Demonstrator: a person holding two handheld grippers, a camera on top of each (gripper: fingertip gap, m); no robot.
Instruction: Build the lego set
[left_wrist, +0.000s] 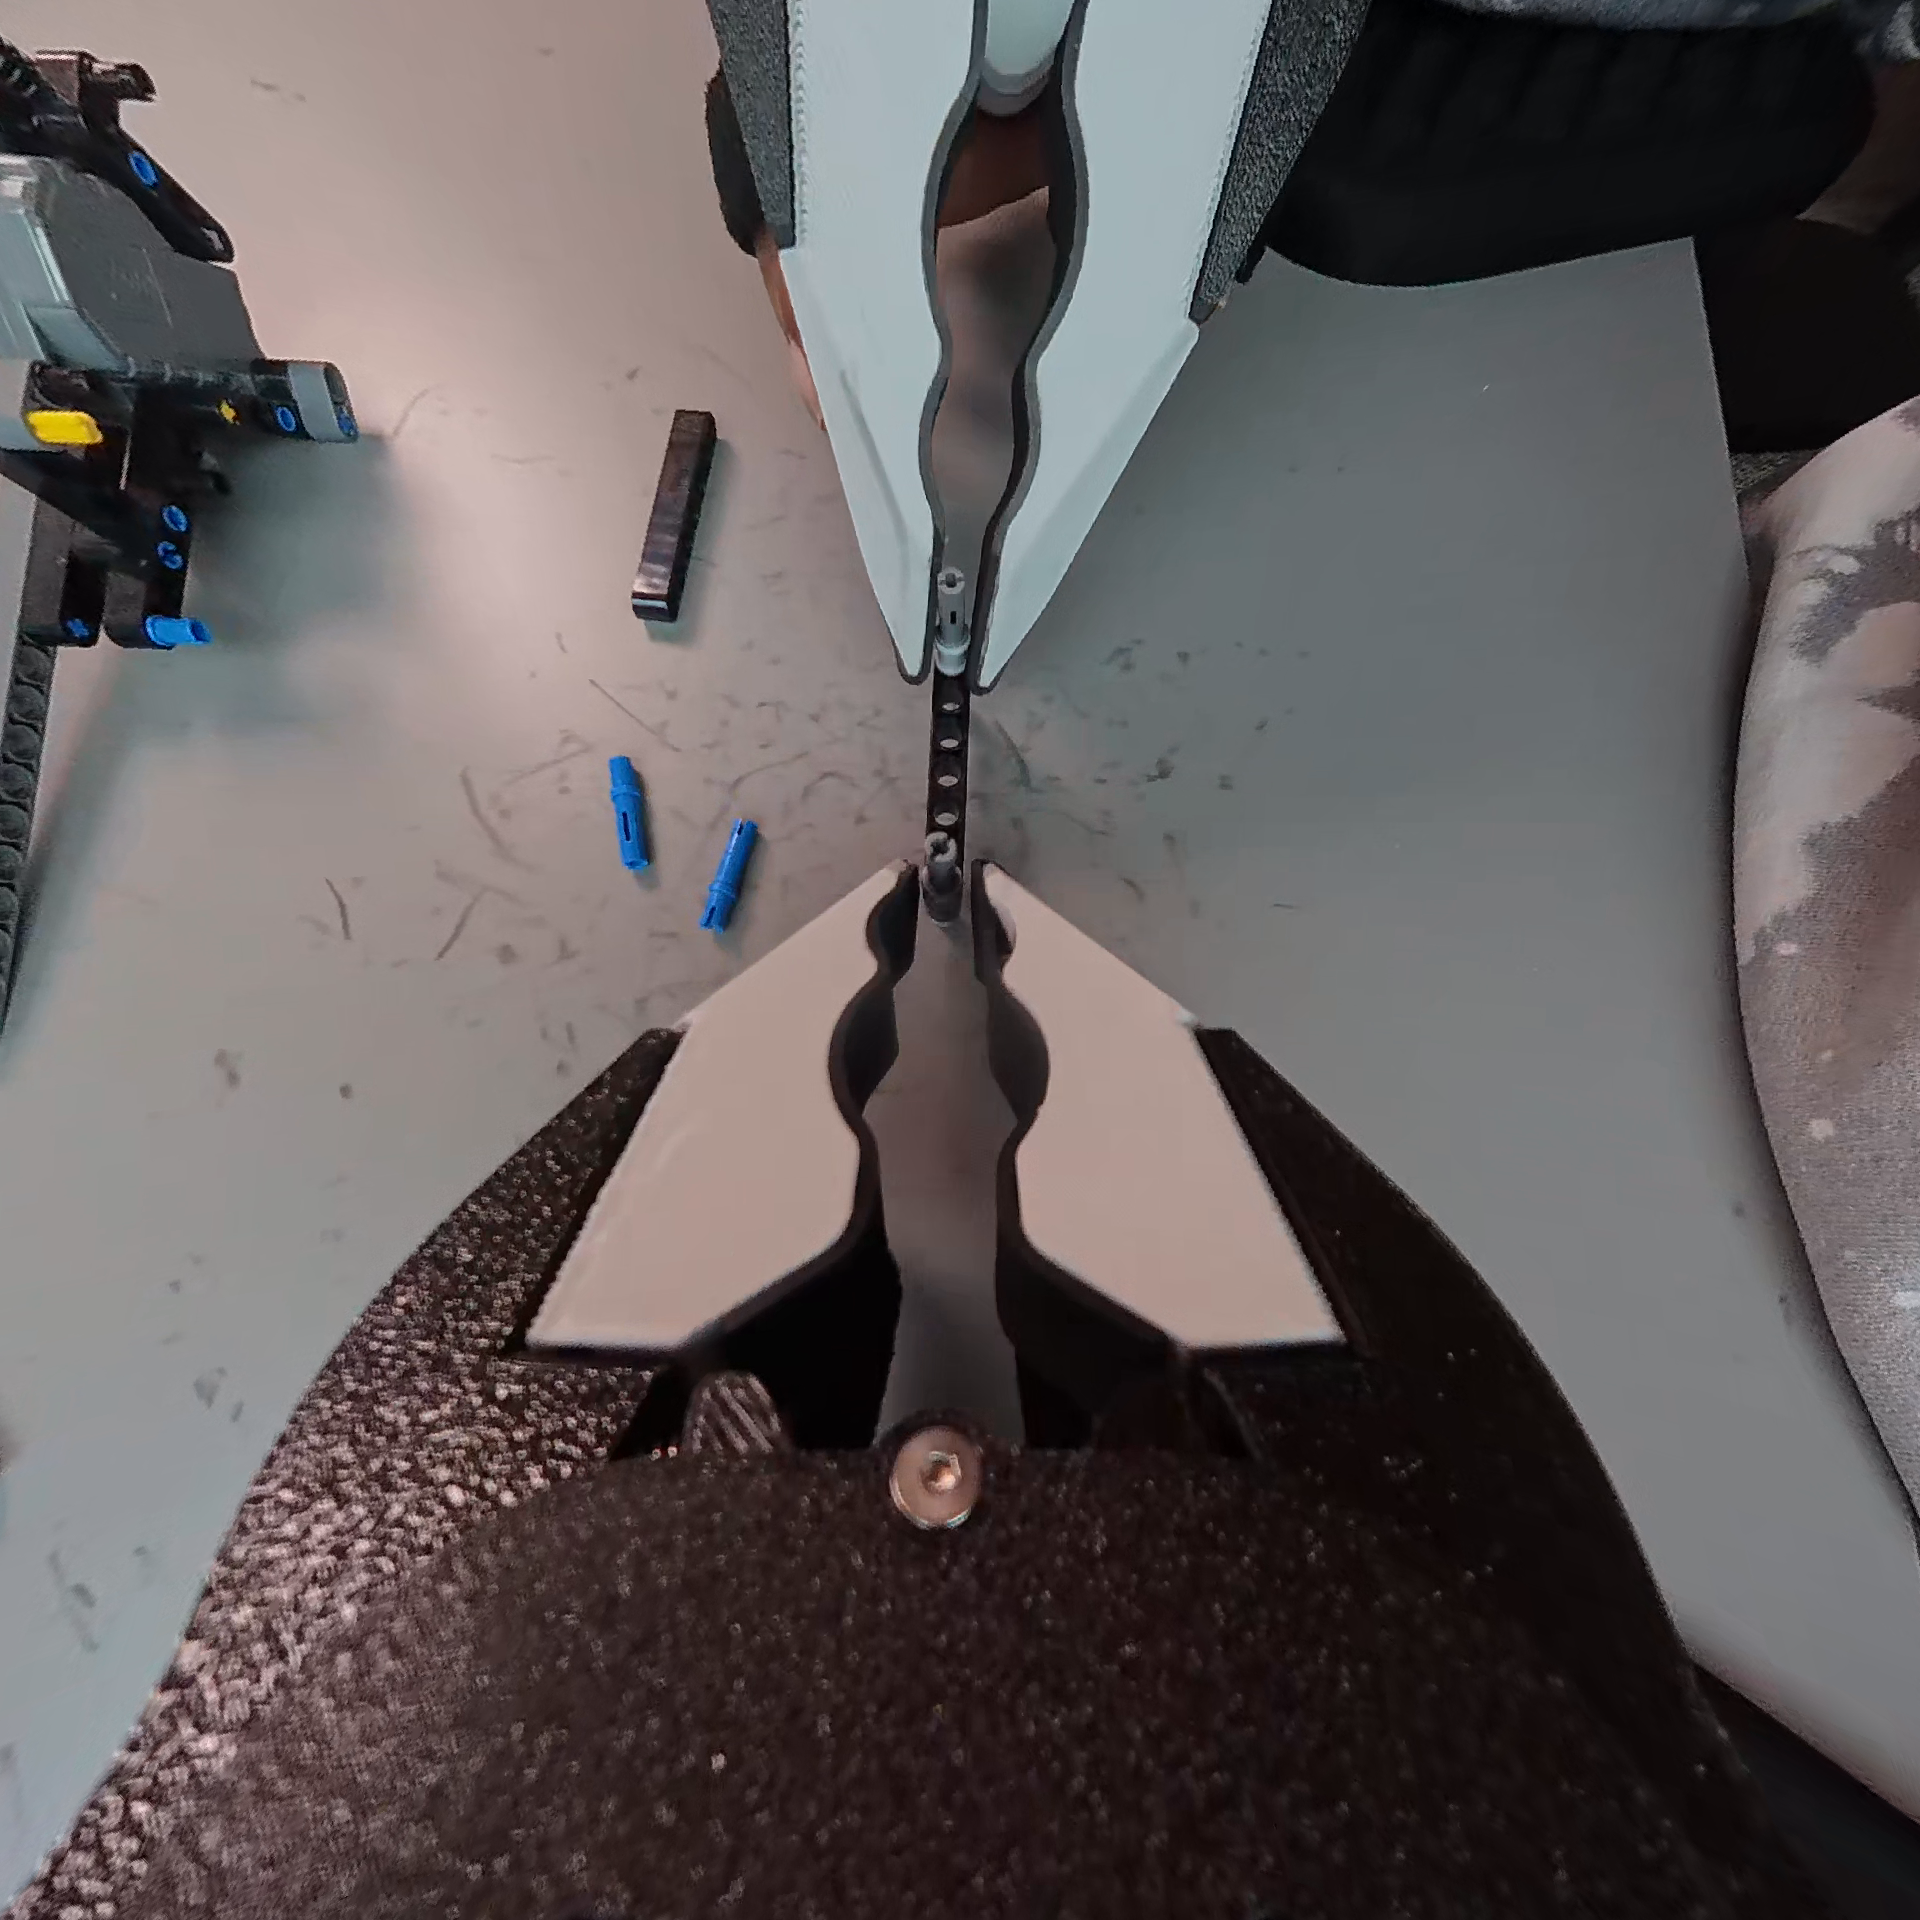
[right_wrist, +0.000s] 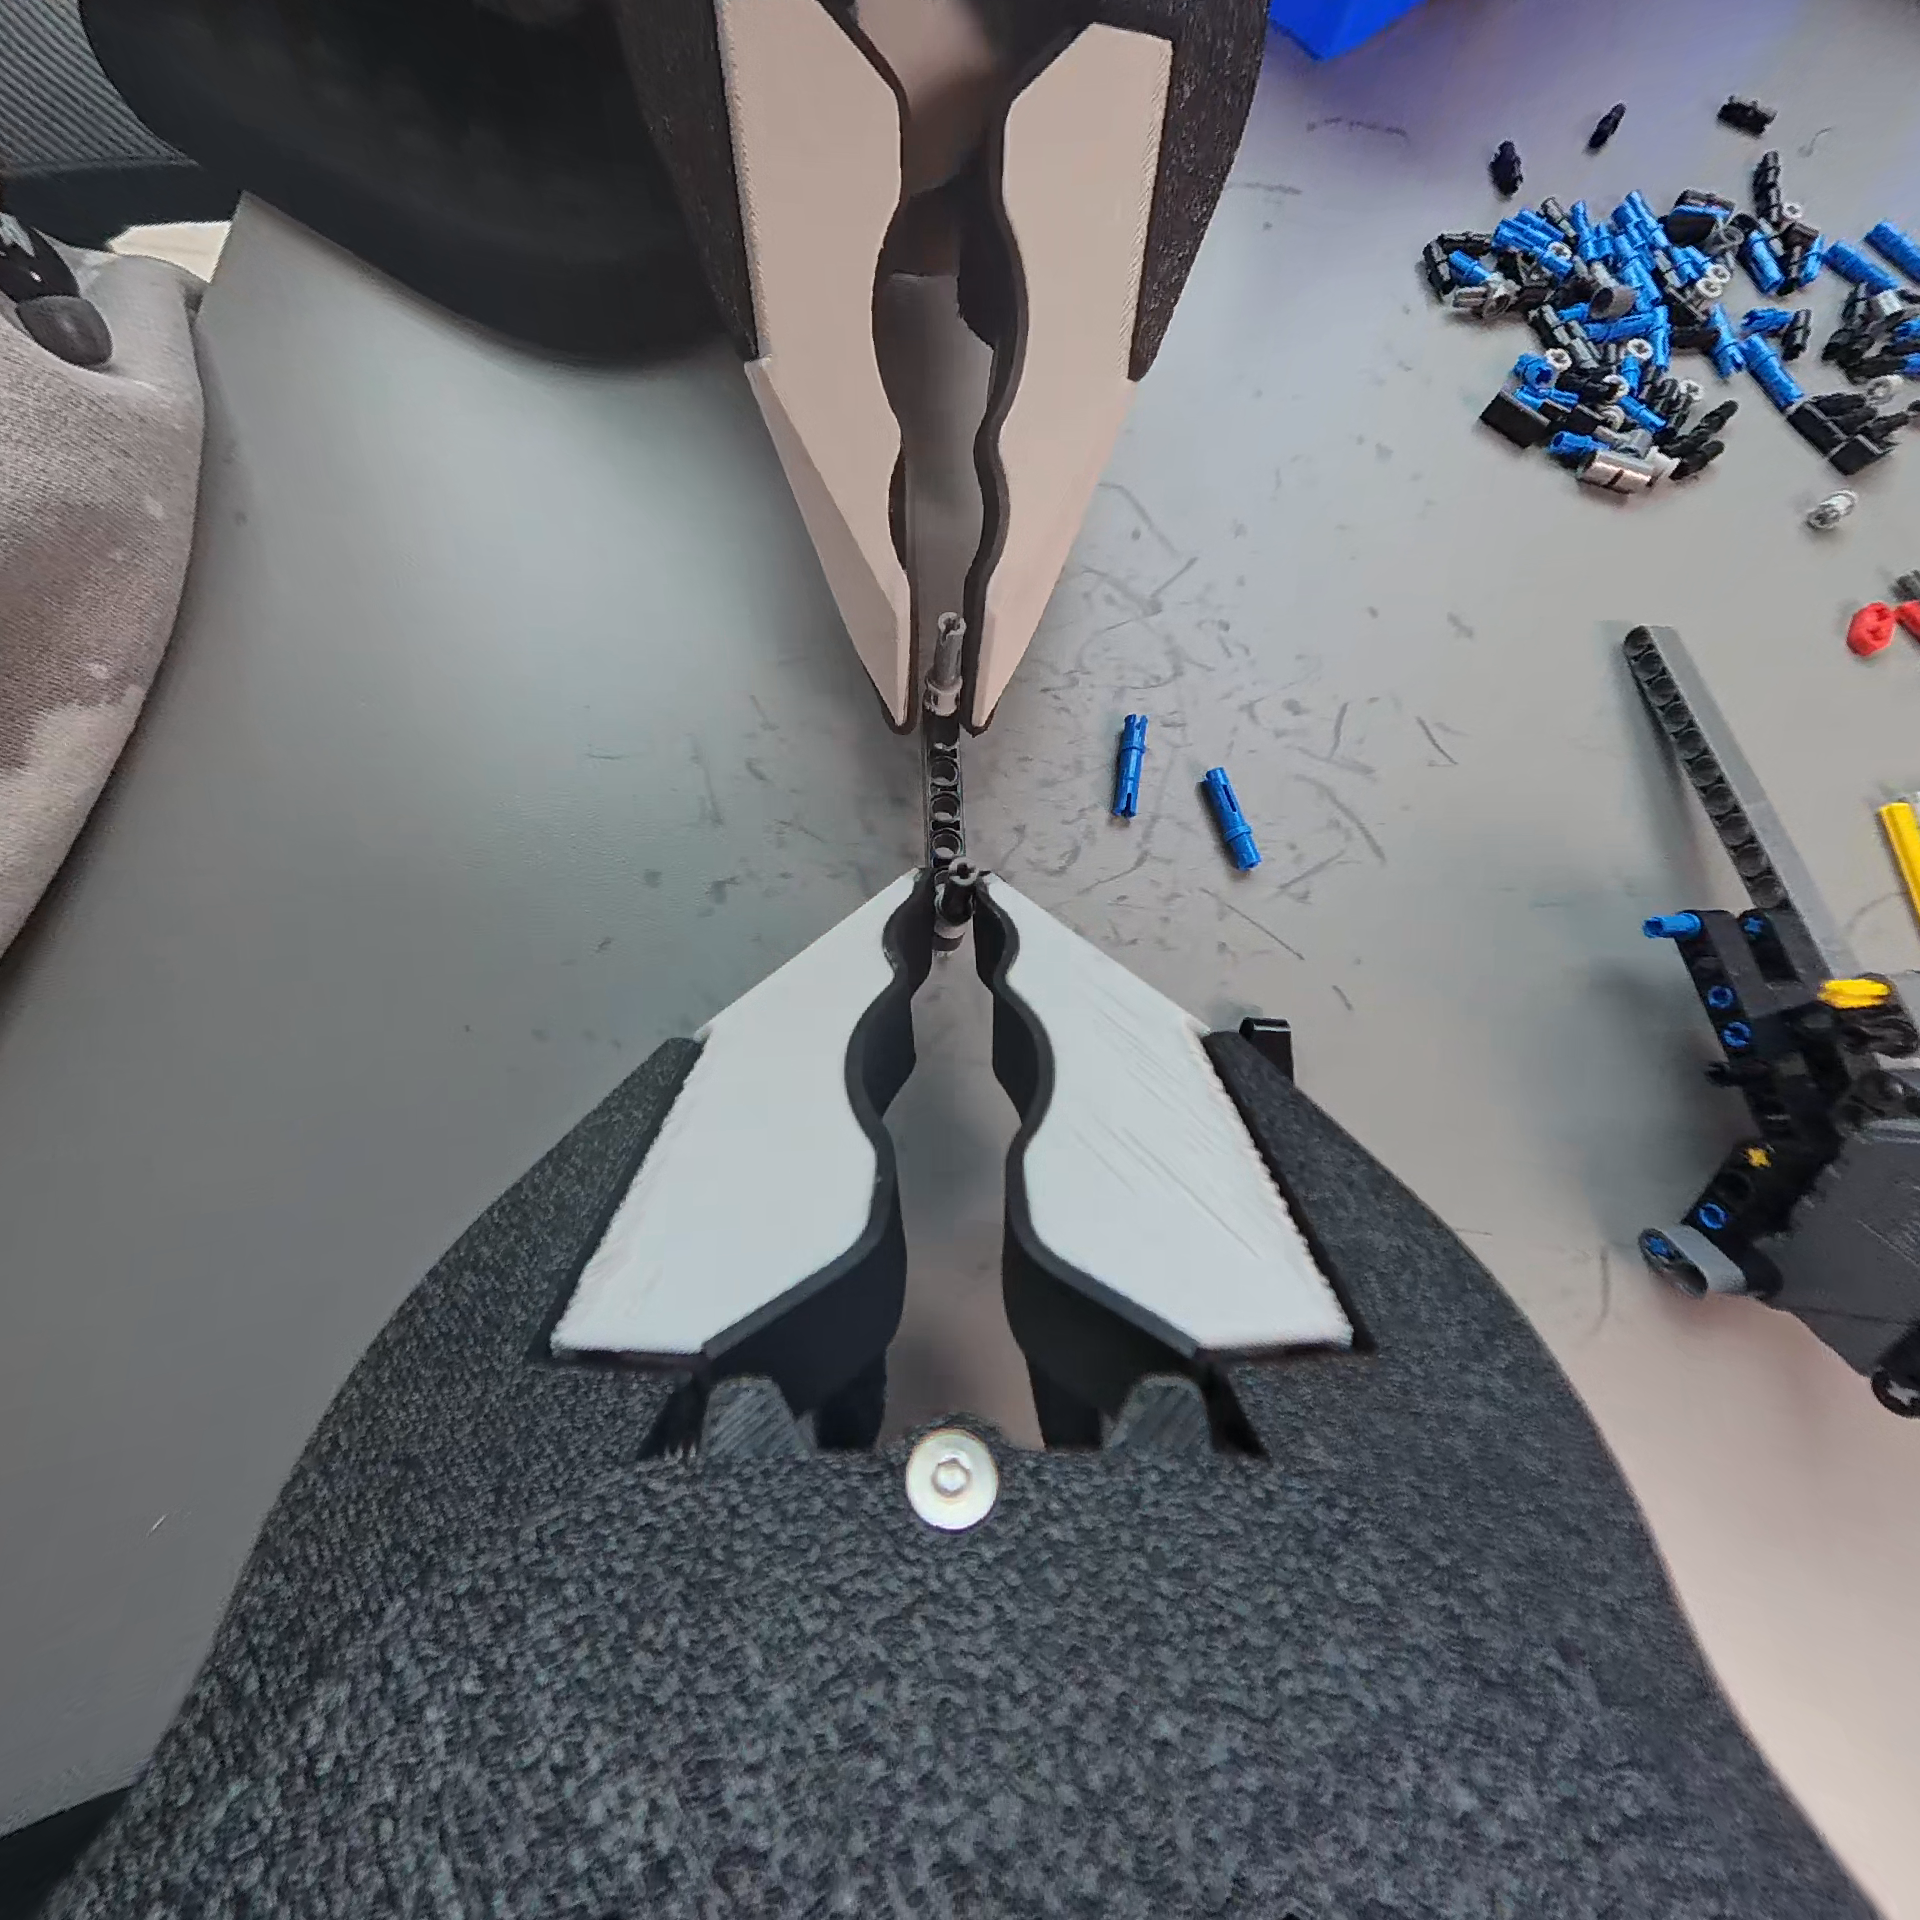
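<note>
Left claw: your left gripper (left_wrist: 945, 883) is nearly closed, tips pinching the near end of the black holed beam (left_wrist: 948, 764) at a dark grey pin (left_wrist: 941, 871).
Right claw: your right gripper (right_wrist: 948, 899) faces it tip to tip, also nearly closed, on the beam's other end at a light grey pin (left_wrist: 952, 623).
Beam: held edge-on in the air between both tips, above the grey table (left_wrist: 1351, 727).
Risk, twist: thin beam on two small contact points. Any skew between your hands can pop it out.
Risk, pins: squeezing on the pins may push them through or dislodge them.
Risk, drop: two loose blue pins (left_wrist: 675, 842) lie just left of your left tips; a fall could scatter them.
Further out: short black beam (left_wrist: 675, 514), then the part-built model (left_wrist: 114, 395) far left.
Right view: parts pile (right_wrist: 1683, 343) far right.
</note>
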